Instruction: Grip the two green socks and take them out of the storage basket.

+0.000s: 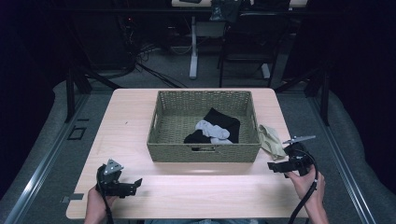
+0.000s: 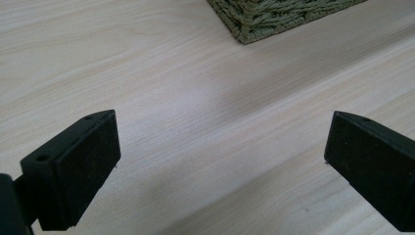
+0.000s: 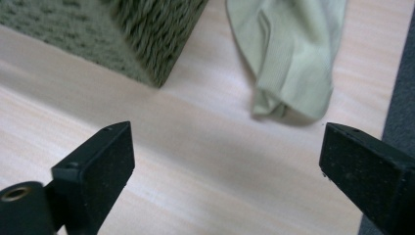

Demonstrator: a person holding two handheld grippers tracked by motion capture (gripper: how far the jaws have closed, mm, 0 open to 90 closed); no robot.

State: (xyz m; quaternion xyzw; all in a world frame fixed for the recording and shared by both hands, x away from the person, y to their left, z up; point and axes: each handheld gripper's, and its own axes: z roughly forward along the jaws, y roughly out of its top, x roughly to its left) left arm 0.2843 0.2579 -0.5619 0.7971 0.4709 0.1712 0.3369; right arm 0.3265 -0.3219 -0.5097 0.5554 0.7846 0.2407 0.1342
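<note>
With its jaws wide open and empty, the right gripper (image 3: 225,171) should move straight forward to the pale green sock (image 3: 288,54), lying on the table beside the wicker basket (image 3: 147,34), and pinch its near hem.

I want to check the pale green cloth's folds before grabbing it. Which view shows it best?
The right gripper view: the cloth lies close ahead of the open right gripper, creases plain. The high view shows it small, on the table right of the basket. The left gripper view looks at bare table and a basket corner.
</note>
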